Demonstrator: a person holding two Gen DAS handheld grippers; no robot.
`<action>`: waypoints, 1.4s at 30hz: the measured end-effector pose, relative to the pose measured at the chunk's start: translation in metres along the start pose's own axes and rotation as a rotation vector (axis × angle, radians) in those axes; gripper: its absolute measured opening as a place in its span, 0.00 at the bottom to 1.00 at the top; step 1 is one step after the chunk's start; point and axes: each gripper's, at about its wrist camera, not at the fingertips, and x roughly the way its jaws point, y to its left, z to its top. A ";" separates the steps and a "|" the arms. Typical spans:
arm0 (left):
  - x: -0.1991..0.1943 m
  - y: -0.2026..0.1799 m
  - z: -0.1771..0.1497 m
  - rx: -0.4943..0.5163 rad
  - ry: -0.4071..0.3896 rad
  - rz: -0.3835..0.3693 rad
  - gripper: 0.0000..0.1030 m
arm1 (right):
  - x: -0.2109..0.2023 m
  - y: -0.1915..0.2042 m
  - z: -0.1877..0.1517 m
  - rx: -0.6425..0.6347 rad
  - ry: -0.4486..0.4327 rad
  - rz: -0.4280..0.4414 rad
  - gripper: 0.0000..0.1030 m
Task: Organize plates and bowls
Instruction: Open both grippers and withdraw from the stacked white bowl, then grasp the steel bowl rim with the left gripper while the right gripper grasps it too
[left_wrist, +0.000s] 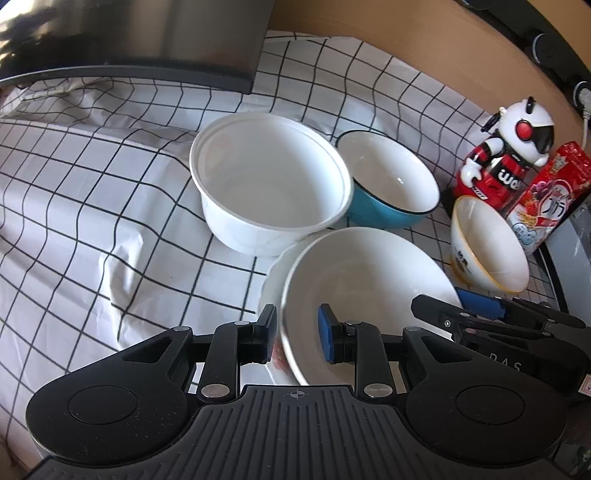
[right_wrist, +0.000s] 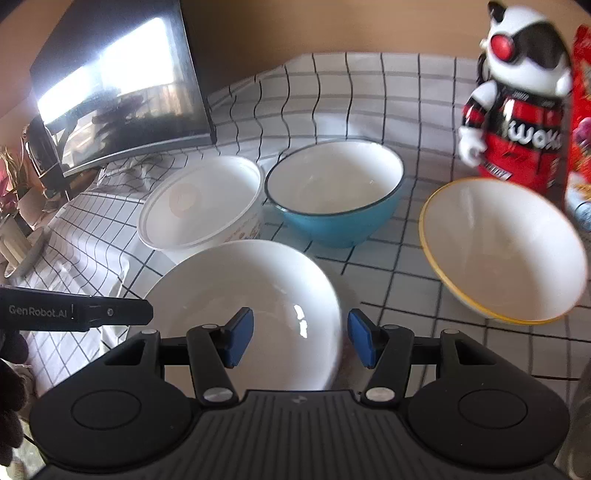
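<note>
Two grippers straddle opposite rims of the white bowl (left_wrist: 362, 288), nearer than the blue bowl (left_wrist: 388, 184): left gripper (left_wrist: 297, 338) and right gripper (right_wrist: 301, 338) both parted, so close squarely, lift level onto another bowl.

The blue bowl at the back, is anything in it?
Empty. The blue bowl sits upright on the checked cloth, and both views show only its bare white inside.

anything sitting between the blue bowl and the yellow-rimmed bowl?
Nothing. In the right wrist view only bare checked cloth separates the blue bowl from the yellow-rimmed bowl; the toy robot stands behind that gap.
</note>
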 end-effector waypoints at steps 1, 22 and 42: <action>-0.001 -0.002 -0.001 0.000 -0.007 0.002 0.27 | -0.004 0.000 -0.002 -0.006 -0.015 -0.006 0.55; 0.008 -0.146 -0.054 0.145 0.047 -0.206 0.26 | -0.123 -0.121 -0.078 0.103 -0.138 -0.275 0.57; 0.066 -0.246 -0.078 0.058 0.128 -0.295 0.27 | -0.194 -0.174 -0.140 0.014 -0.129 -0.411 0.57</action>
